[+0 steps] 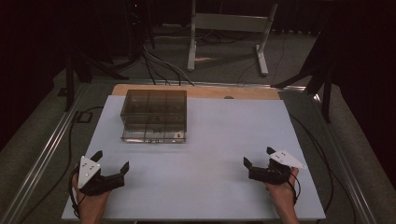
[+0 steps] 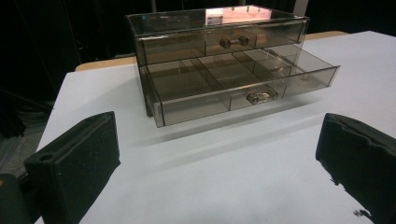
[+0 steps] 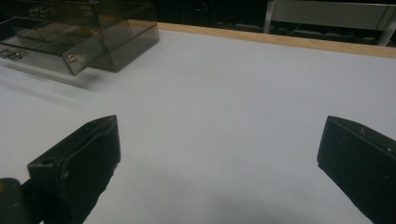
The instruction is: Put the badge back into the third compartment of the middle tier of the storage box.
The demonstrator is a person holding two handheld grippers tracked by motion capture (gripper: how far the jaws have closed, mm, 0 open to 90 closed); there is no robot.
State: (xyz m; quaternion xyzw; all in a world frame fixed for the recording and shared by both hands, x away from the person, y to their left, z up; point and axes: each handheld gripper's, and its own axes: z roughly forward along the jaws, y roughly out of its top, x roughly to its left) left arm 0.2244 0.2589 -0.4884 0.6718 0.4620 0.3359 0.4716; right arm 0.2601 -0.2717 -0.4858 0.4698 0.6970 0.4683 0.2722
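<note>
Both claws rest low near the person's edge of the white surface [image 1: 205, 154], well apart from each other, which reads as a ready stance with nothing yet in hand. The left claw [image 1: 112, 161] has its jaws spread wide and empty, and it points straight at the smoked clear drawer box [image 1: 154, 115], which stands ahead of it and a little to its right, well apart. In the left gripper view the lower drawer [image 2: 243, 81] is pulled out toward the claw, its divided compartments empty as far as can be seen, with its small knob [image 2: 261, 96] facing the jaws; the upper drawer [image 2: 219, 42] sits pushed in, its knob [image 2: 234, 41] also facing forward. That open drawer facing the claw suggests the next work is on it, likely pushing it shut or reaching its knob. The right claw [image 1: 259, 158] is likewise wide and empty, with the box far ahead and off to its left; from there it seems held back, perhaps to steady the box when needed
</note>
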